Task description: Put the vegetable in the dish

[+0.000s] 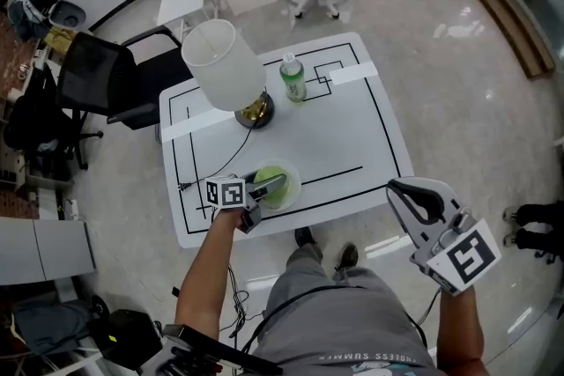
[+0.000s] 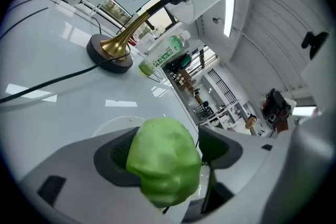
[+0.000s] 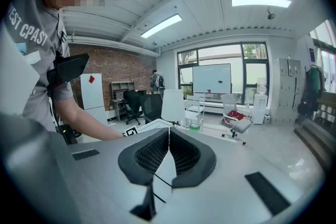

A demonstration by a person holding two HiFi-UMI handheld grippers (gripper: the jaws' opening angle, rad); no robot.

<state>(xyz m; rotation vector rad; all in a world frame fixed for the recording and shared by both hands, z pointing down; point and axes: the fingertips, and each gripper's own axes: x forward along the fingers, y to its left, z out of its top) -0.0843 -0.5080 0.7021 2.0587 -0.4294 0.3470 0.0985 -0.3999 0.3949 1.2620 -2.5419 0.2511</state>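
A pale green vegetable (image 2: 164, 164) sits between the jaws of my left gripper (image 2: 168, 150), which is shut on it with both pads against its sides. From the head view, the left gripper (image 1: 270, 185) holds the vegetable (image 1: 278, 196) over the white dish (image 1: 296, 175) near the table's front edge. The dish's rim (image 2: 113, 122) shows just beyond the jaws in the left gripper view. My right gripper (image 1: 416, 200) hangs off the table's right front corner, shut with nothing in it. In the right gripper view its pads (image 3: 169, 136) meet at the tips.
A brass lamp with a white shade (image 1: 224, 64) stands at the table's back left, its black cord (image 1: 231, 156) running toward the dish. A green bottle (image 1: 293, 77) stands behind it. The white table (image 1: 352, 128) carries black lines. A black chair (image 1: 115, 75) stands to the left.
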